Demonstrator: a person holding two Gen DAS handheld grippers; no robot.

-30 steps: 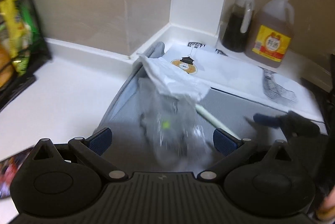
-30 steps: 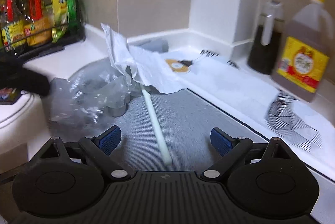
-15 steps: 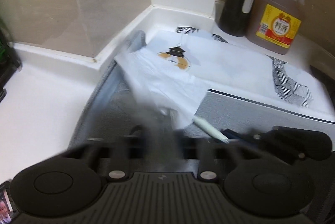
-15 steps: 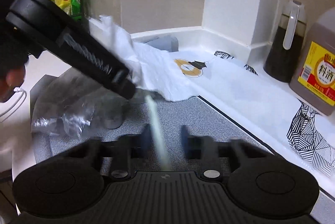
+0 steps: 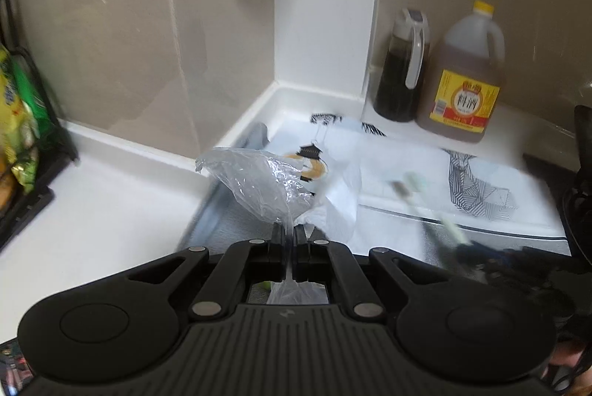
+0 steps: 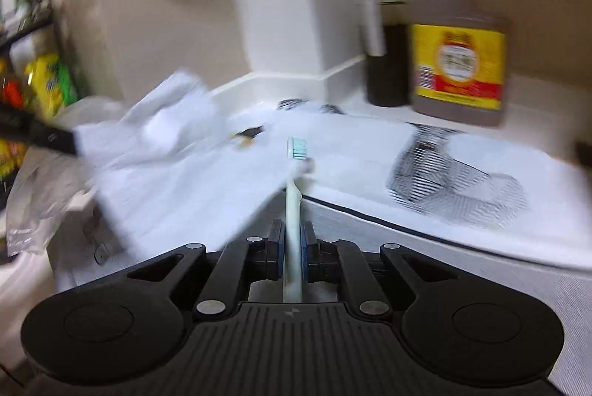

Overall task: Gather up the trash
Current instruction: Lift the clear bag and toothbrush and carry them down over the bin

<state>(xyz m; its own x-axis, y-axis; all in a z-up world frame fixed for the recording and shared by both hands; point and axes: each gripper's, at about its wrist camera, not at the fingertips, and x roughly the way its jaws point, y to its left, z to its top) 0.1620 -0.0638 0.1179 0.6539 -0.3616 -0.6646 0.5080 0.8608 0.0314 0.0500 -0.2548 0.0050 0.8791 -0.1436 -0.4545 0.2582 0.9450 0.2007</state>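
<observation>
Left hand-held gripper (image 5: 288, 235), lower centre of its frame, is clenched on a clear plastic bag (image 5: 259, 185); jaws just closed, film pinched between them, bag bunched up above the pads, prob. so it lifts off the surface (image 5: 96, 211) in one go. Right hand-held gripper (image 6: 292, 240) has also just closed, grasping a toothbrush (image 6: 294, 207) by the handle w/ the head pointing away, mid-frame. White printed bag (image 6: 333, 144) lies flat behind, not yet collected.
</observation>
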